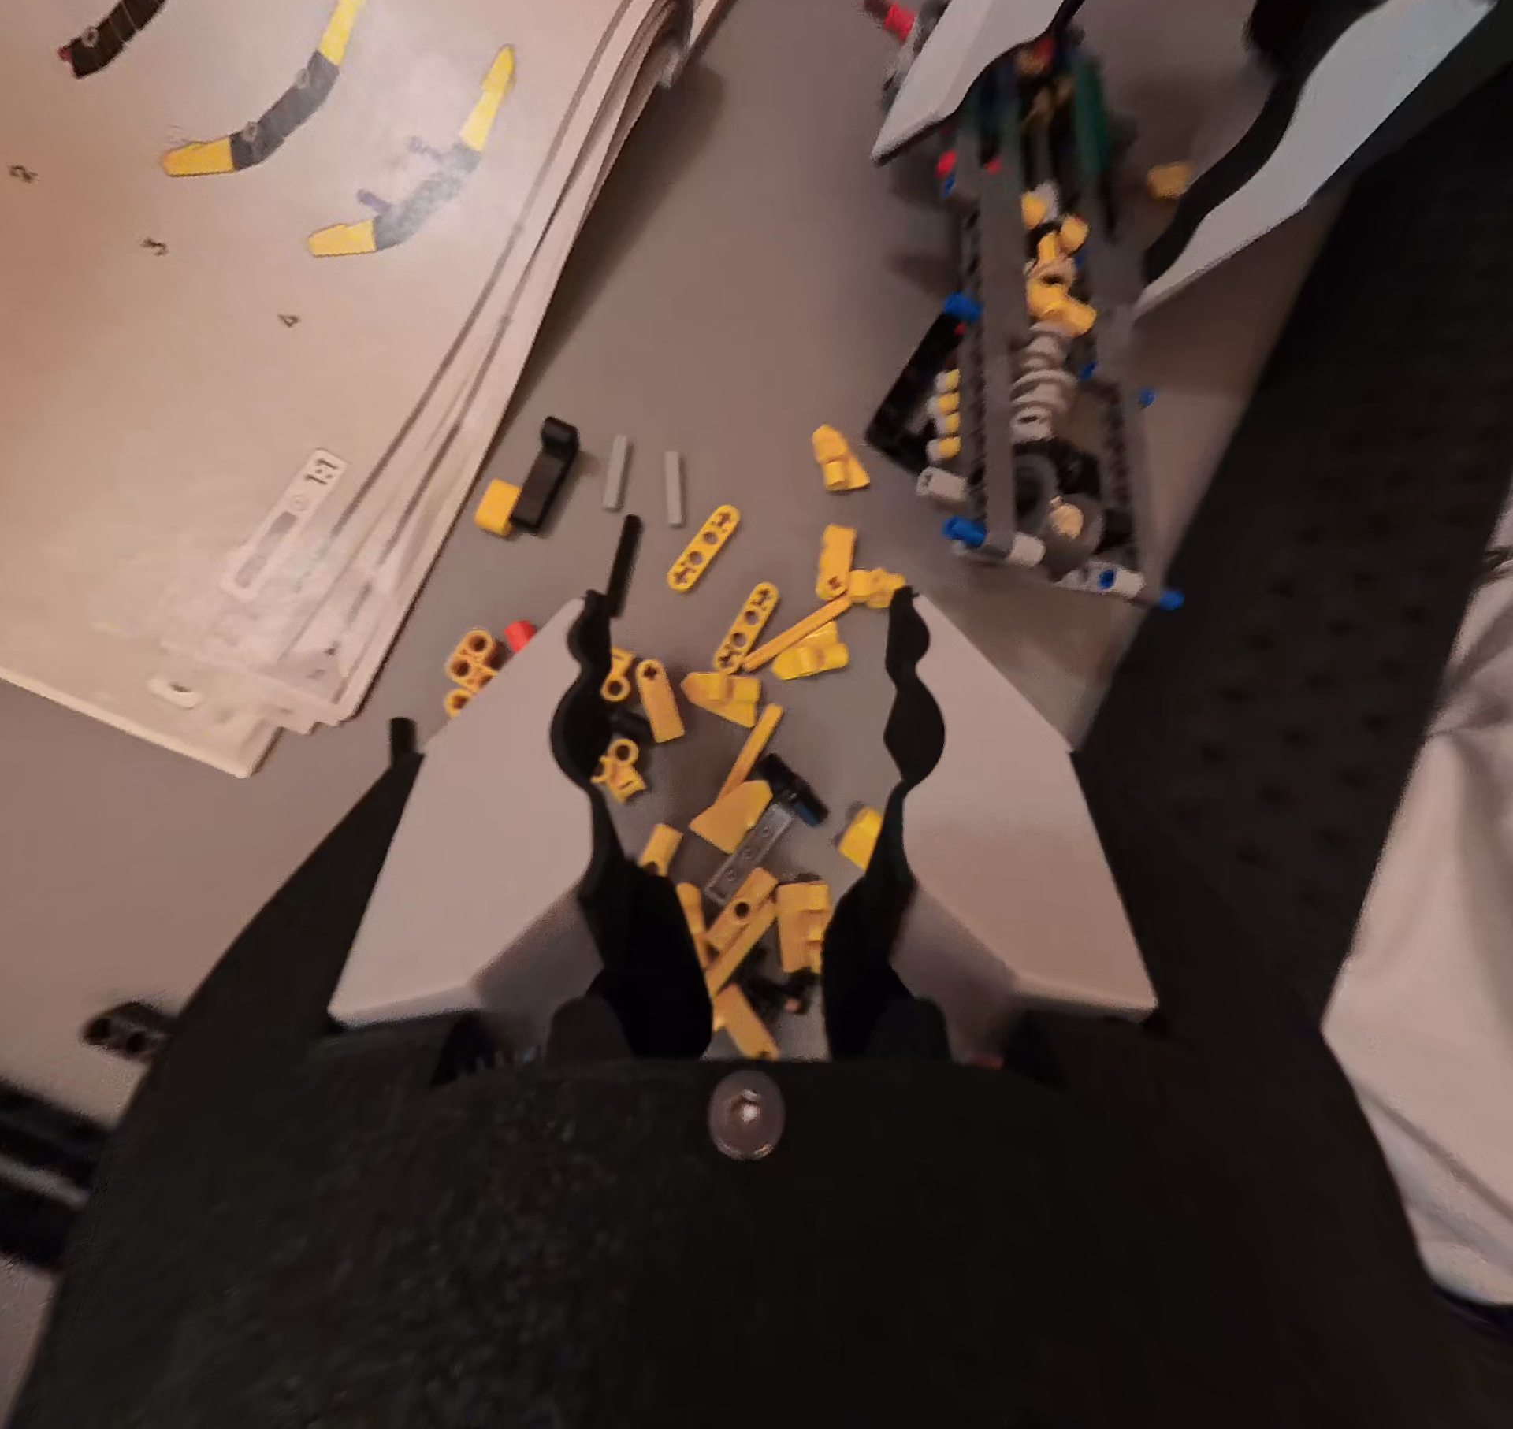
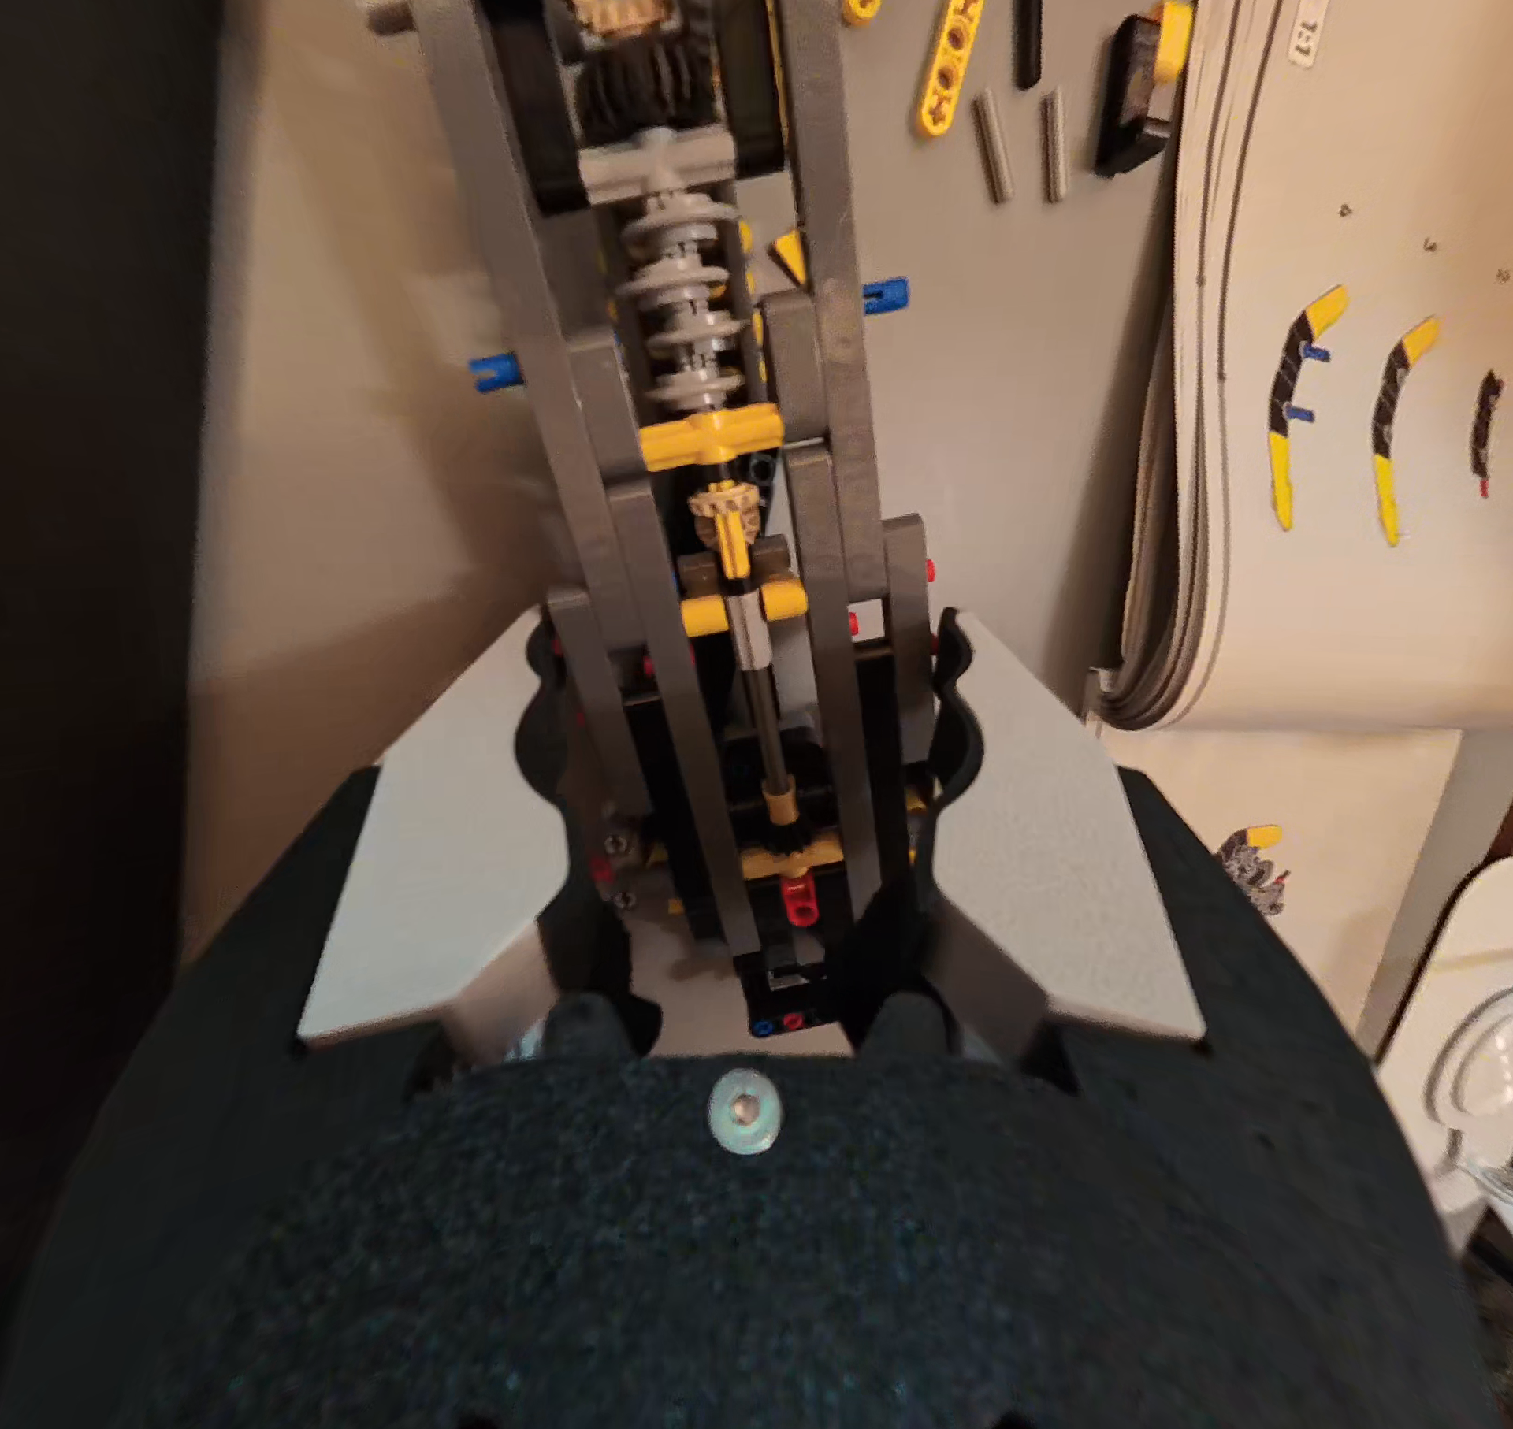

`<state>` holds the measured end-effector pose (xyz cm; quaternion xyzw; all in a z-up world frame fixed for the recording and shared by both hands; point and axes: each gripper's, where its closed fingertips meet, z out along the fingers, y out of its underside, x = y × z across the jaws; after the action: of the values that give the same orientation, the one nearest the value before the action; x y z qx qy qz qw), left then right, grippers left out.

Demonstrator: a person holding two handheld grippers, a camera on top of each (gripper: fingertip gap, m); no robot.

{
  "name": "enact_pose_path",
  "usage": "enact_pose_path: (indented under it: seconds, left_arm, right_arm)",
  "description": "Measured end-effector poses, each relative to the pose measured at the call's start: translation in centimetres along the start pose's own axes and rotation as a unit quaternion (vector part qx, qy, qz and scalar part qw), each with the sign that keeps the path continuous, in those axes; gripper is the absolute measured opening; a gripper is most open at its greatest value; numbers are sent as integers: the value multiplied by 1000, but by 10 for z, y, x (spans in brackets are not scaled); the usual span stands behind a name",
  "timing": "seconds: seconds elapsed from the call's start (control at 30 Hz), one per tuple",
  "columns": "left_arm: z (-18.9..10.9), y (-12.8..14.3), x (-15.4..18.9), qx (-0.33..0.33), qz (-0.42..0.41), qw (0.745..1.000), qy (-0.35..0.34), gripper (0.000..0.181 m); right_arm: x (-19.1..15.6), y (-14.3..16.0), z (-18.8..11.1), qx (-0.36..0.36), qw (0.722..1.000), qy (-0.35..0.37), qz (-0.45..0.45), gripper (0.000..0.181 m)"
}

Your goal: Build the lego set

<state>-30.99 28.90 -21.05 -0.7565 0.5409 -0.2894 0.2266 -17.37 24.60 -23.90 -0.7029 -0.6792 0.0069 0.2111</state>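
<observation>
My left gripper (image 1: 747,604) is open and empty above a pile of loose yellow Lego pieces (image 1: 741,809) on the grey table (image 1: 737,285). The pile lies between its fingers. A long grey Technic assembly (image 2: 696,375) with a light grey worm gear, yellow connectors and blue pins lies lengthwise on the table; it also shows in the left wrist view (image 1: 1023,407). My right gripper (image 2: 745,637) is shut on the assembly's near end, one finger on each side. It shows at the top right of the left wrist view (image 1: 1089,80).
An open instruction booklet (image 1: 246,326) lies left of the pile, and it shows in the right wrist view (image 2: 1351,244). Two grey axles (image 1: 618,473), a black axle (image 1: 622,563), yellow thin beams (image 1: 702,548) and a black-and-yellow piece (image 1: 532,489) lie between booklet and assembly. Dark carpet (image 1: 1310,653) borders the table. Tip to tip, the grippers are about 15 cm apart.
</observation>
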Motion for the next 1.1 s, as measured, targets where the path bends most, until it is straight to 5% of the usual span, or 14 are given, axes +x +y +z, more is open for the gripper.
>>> enact_pose_path:
  seconds: [0.17,0.47,0.7,0.87,0.97,1.1]
  left_arm:
    - [16,2,0,-49,110,992,26,52]
    - [80,-16,59,-109,246,944,189,68]
    - [98,-26,79,-112,241,945,192,22]
    - [76,-41,51,-74,171,978,95,22]
    - [31,-39,-10,-42,59,996,-48,22]
    - [-53,24,-119,-33,-184,944,-273,22]
  right_arm:
    - [-6,6,-7,17,999,40,-5,89]
    - [-27,8,-48,127,983,135,0,89]
    - [-27,7,-50,139,980,143,7,89]
    - [-23,5,-47,146,980,137,7,88]
    - [-17,3,-38,138,982,126,10,87]
    - [-8,0,-19,111,989,99,13,86]
